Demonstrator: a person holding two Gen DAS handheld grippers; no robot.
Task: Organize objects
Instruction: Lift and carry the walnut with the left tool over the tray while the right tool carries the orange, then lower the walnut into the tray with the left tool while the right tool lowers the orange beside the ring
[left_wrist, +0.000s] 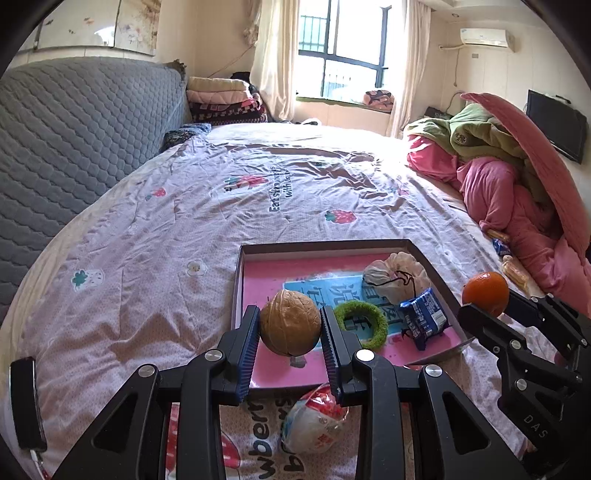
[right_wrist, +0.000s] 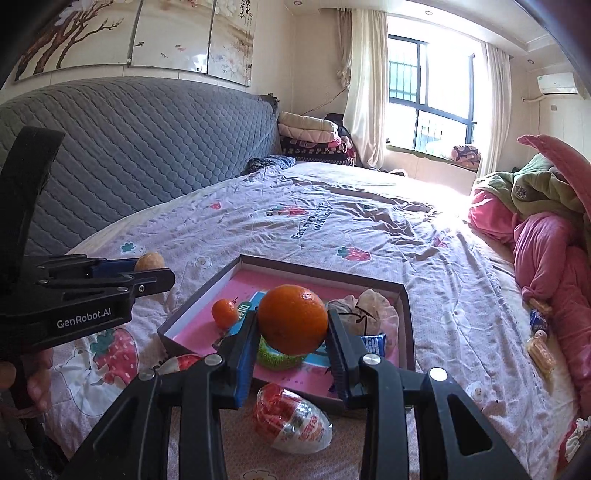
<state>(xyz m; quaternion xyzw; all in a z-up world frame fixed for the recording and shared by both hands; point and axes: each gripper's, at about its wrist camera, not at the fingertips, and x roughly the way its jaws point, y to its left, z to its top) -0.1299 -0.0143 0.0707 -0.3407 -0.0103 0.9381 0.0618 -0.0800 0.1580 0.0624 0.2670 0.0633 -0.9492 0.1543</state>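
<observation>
The left gripper (left_wrist: 290, 332) is clamped on a round tan walnut (left_wrist: 290, 322), held above the near left part of a shallow dark-rimmed cardboard tray with a pink floor (left_wrist: 321, 246). The right gripper (right_wrist: 291, 326) pinches a large round orange (right_wrist: 292, 318) over the same tray's near edge. Inside lie a fuzzy green ring (left_wrist: 361, 323), a blue snack packet (left_wrist: 424, 317), a crumpled pale pouch (left_wrist: 395, 276) and a small mandarin (right_wrist: 225, 313). A plastic-wrapped egg-shaped toy (right_wrist: 291, 419) rests on the strawberry-print bedsheet (left_wrist: 155, 236) just outside the near rim; the sheet spreads open leftward and beyond.
</observation>
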